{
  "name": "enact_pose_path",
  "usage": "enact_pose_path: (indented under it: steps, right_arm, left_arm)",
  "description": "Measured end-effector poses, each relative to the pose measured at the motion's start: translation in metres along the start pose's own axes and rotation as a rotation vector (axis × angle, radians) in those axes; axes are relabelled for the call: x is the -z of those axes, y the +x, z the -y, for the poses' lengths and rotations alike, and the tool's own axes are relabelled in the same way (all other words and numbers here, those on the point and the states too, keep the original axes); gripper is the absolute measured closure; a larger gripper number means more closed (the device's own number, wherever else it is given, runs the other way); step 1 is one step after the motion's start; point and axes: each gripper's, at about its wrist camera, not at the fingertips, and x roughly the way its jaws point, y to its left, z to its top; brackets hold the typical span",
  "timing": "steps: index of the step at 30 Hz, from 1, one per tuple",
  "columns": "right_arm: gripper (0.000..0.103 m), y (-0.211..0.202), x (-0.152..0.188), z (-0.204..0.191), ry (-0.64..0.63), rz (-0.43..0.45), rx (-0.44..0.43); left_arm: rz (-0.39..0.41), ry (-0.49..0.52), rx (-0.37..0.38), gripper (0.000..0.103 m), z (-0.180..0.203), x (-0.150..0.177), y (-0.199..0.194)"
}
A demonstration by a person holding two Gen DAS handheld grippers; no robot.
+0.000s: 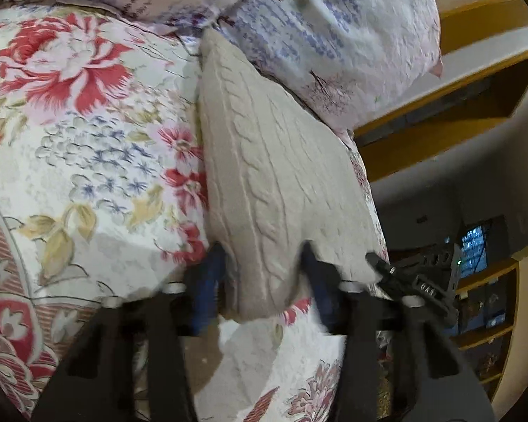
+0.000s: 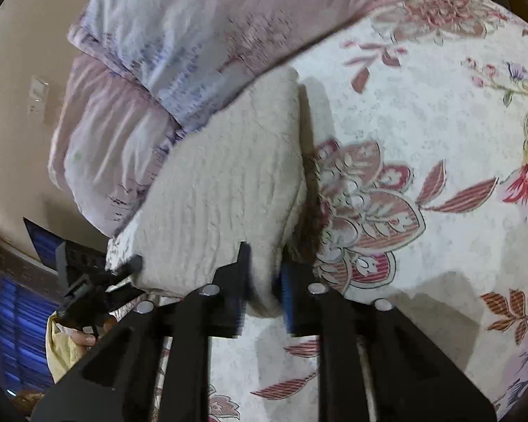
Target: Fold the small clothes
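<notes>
A beige cable-knit garment (image 1: 264, 176) lies on the floral bedspread (image 1: 88, 147), its far end against the pillows. My left gripper (image 1: 264, 281) is shut on its near edge, blue pads on each side of a pinched fold. In the right wrist view the same garment (image 2: 228, 183) is held at its near corner by my right gripper (image 2: 262, 292), also shut on the knit. The other gripper (image 2: 98, 288) shows at the garment's left corner, and the right one shows in the left wrist view (image 1: 415, 281).
Lilac patterned pillows (image 1: 316, 35) lie at the head of the bed, also in the right wrist view (image 2: 165, 70). Wooden shelving (image 1: 457, 105) stands beyond the bed's edge. The floral bedspread (image 2: 422, 140) stretches wide to the right.
</notes>
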Motion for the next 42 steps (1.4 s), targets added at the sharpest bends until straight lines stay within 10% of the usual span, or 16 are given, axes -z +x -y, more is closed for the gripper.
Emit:
enact_pose_path:
  steps: [14,20,27,42]
  right_arm:
    - [0.091,0.0,0.019,0.009,-0.023,0.016,0.141]
    - [0.071,-0.001,0.018,0.018,0.009,-0.003,0.132]
    - [0.049,-0.018,-0.012,0.008,0.024,0.058,0.065]
    - [0.038,0.037,-0.072,0.021,0.171,-0.061,0.011]
  left_arm:
    - [0.036,0.05,-0.031,0.08,0.001,0.015,-0.011]
    - [0.017,0.008,0.001,0.064,-0.004,0.013,-0.012]
    - [0.089,0.063,-0.037,0.012,0.01,-0.008,-0.031]
    - [-0.001,0.164,-0.236,0.008,0.028,-0.057,0.02]
